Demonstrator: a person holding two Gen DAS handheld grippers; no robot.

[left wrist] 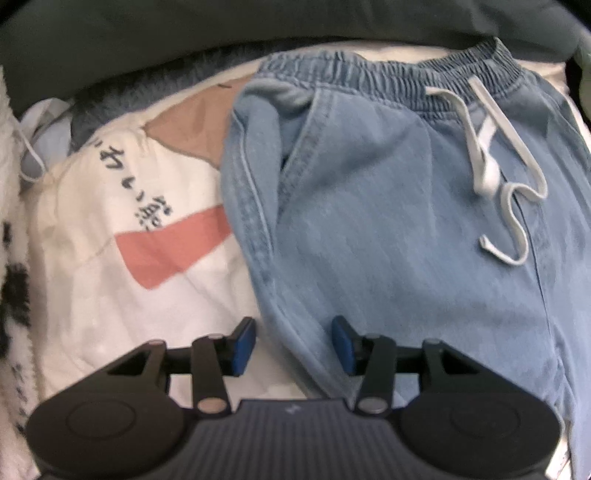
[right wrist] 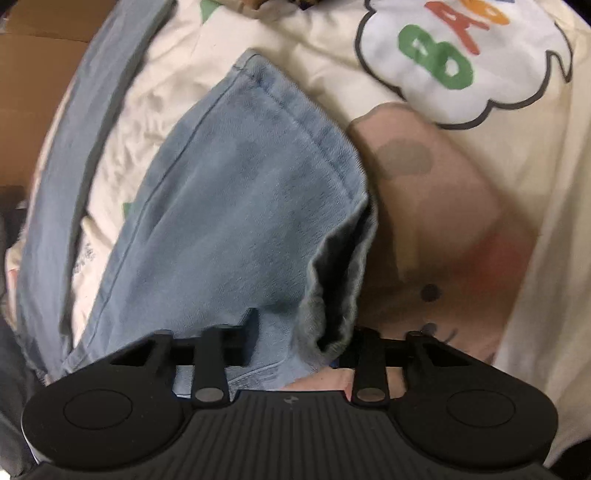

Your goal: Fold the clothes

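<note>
Light blue denim trousers (left wrist: 388, 221) with an elastic waistband and a white drawstring (left wrist: 491, 158) lie on a printed cream bedsheet (left wrist: 110, 277). My left gripper (left wrist: 293, 345) is open, its blue pads straddling the trousers' left side seam low down, the cloth lying between the jaws. In the right wrist view a trouser leg (right wrist: 240, 206) ends in a hem at the upper right. My right gripper (right wrist: 295, 339) is open around the leg's folded edge, its fingertips partly hidden by the cloth.
The sheet carries a red patch and dark lettering (left wrist: 173, 243). A grey-blue garment (right wrist: 70, 177) lies along the left of the right wrist view. A dark grey mass (left wrist: 258, 22) runs behind the waistband. A cloud print with coloured letters (right wrist: 461, 62) lies at the upper right.
</note>
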